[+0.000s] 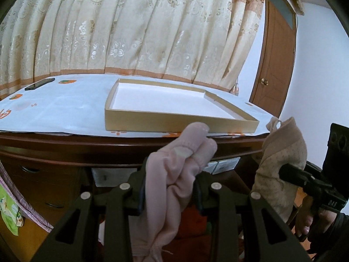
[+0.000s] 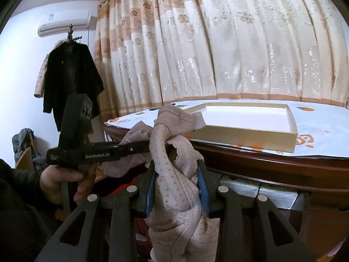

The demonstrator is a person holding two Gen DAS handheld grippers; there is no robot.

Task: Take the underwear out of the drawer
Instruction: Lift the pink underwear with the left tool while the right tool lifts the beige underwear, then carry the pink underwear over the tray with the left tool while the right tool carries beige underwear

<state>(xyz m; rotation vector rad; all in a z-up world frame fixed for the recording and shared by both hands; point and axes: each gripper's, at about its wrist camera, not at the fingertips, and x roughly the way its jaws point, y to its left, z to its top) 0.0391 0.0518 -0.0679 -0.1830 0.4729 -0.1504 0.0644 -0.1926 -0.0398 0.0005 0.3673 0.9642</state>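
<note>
Black jaws of the left gripper (image 1: 170, 187) were clamped on a bunched pink piece of underwear (image 1: 174, 174), which rose above the fingertips and hung down between the arms. Beside it, to the right in the left wrist view, the right gripper (image 2: 177, 181) pinched a second garment, a beige dotted underwear (image 2: 174, 187), with blue pads pressed against the cloth on both sides. That dotted cloth twisted upward in a loop and spilled down below the jaws. Each garment was held in the air in front of the table edge, touching neither the table nor the box. In the right wrist view, the person's hand (image 2: 59, 183) gripped the handle of the left tool, a dark sleeve behind it.

Just beyond the grippers ran the dark wooden table (image 1: 87, 144), covered by a white cloth with orange prints (image 1: 65, 109). On the cloth sat a shallow cardboard box (image 1: 174, 124) with a white inside. A dark phone (image 1: 39, 84) lay near the far left edge of the table. Behind hung a cream floral curtain (image 1: 130, 32); a brown door (image 1: 277, 65) stood to the right, and a black coat (image 2: 69, 80) hung on the wall under an air conditioner (image 2: 65, 23).
</note>
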